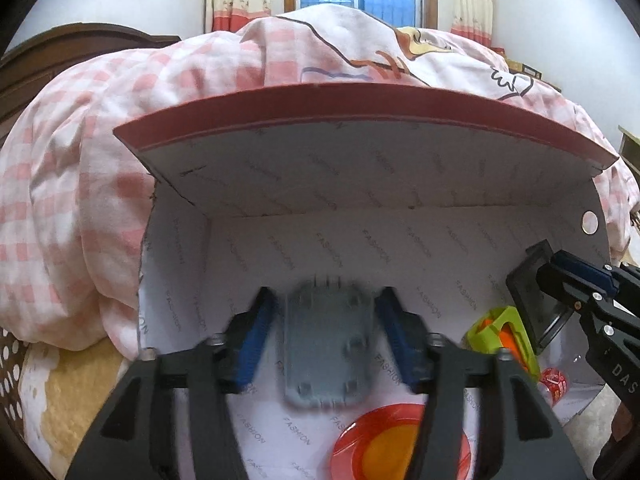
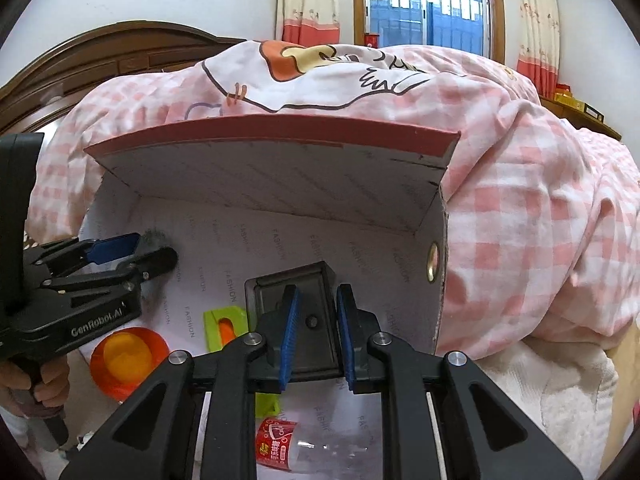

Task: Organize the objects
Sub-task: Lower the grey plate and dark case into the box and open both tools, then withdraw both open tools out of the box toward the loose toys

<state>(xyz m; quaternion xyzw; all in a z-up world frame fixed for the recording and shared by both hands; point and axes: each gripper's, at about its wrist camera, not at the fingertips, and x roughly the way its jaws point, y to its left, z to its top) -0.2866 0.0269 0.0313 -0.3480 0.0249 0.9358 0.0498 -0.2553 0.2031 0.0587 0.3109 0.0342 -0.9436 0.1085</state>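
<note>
An open cardboard box point(image 1: 360, 240) with a red-edged lid lies on a bed, also in the right wrist view point(image 2: 320, 240). My left gripper point(image 1: 326, 340) holds a grey flat plastic piece point(image 1: 326, 348) between its blue pads over the box floor; the piece is motion-blurred. My right gripper point(image 2: 318, 336) is shut on a black rectangular block point(image 2: 296, 304), seen from the left wrist at the box's right side point(image 1: 536, 300). Inside the box lie an orange bowl point(image 1: 380, 440), a green and orange toy point(image 1: 504, 340) and a clear bottle with a red label point(image 2: 280, 444).
A pink checked quilt point(image 2: 520, 200) is heaped behind and around the box. A wooden headboard point(image 2: 120, 52) stands at the left, a window point(image 2: 424, 0) with curtains behind. A white towel point(image 2: 540, 380) covers the bed at the right.
</note>
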